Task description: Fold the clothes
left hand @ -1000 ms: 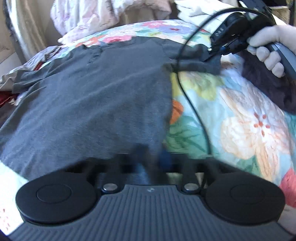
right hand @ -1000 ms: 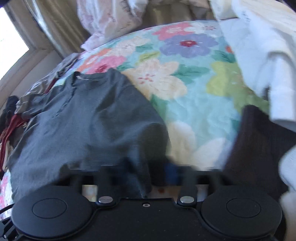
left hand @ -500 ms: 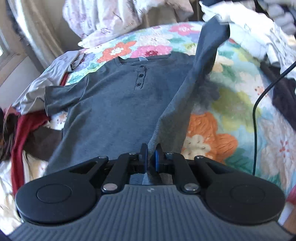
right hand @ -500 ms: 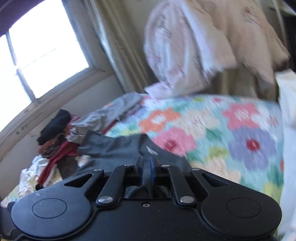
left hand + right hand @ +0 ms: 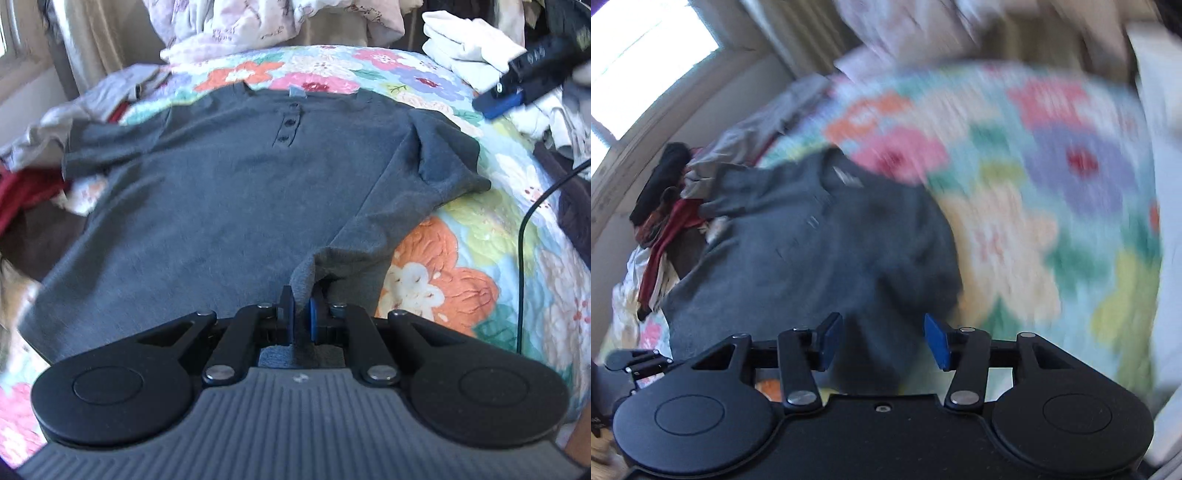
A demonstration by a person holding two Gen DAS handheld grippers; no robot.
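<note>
Grey henley shirt [image 5: 229,192] spread face-up on the floral quilt [image 5: 461,258], collar toward the far end, button placket visible, both short sleeves out to the sides. Left gripper [image 5: 302,319] pinching the near right hem corner, fabric bunched between the two pads and lifted slightly off the quilt. Right gripper [image 5: 882,341] with fingers spread wide, nothing between them, hanging above the shirt's right sleeve area; view blurred, so exact height hard to judge. No fold visible yet: full front flat, right sleeve [image 5: 443,162] a little rumpled. Judged at the very start, with laying out done and everything else left: side folds, sleeves in, then bottom to collar. Heaps of other clothes [image 5: 33,177] beside the quilt, white folded items [image 5: 469,40] at far right.
</note>
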